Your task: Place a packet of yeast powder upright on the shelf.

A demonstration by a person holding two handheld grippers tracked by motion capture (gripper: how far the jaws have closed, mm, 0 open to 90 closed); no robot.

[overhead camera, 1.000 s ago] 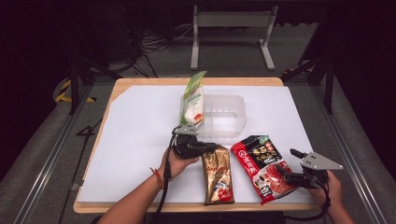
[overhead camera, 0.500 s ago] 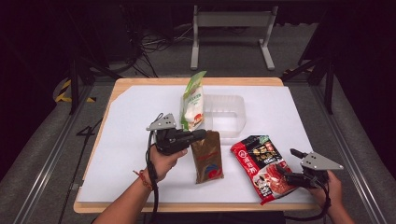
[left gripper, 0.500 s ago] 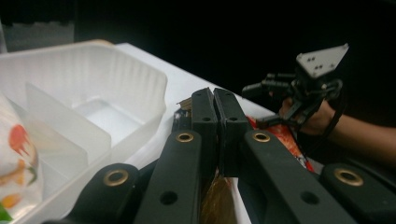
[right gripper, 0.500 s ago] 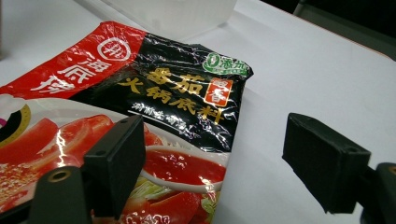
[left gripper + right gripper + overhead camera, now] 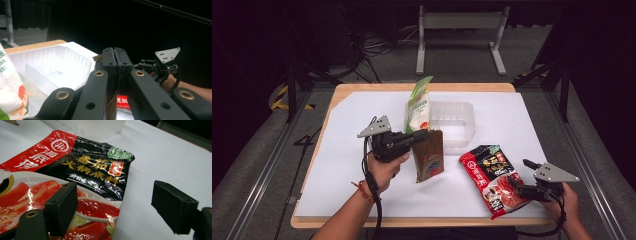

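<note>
Brown packet (image 5: pixel 429 156) is now hanging clear of the counter (image 5: pixel 362 200), left gripper (image 5: pixel 418 137) fingers pinching its top; tray (image 5: pixel 462 120) at one o'clock probably next; right gripper (image 5: pixel 519 187) fingers are gaping wide.

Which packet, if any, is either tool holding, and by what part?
The left tool is shut on the brown packet, pinching its top edge. The right tool is open, holding nothing.

Glossy foil brown pouch (image 5: pixel 430 156), translucent plastic tray (image 5: pixel 460 120), matt white paper (image 5: pixel 342 150)

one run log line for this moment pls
left gripper: shut on brown packet, lifted | right gripper: open beside red packet | clear tray: on table
</note>
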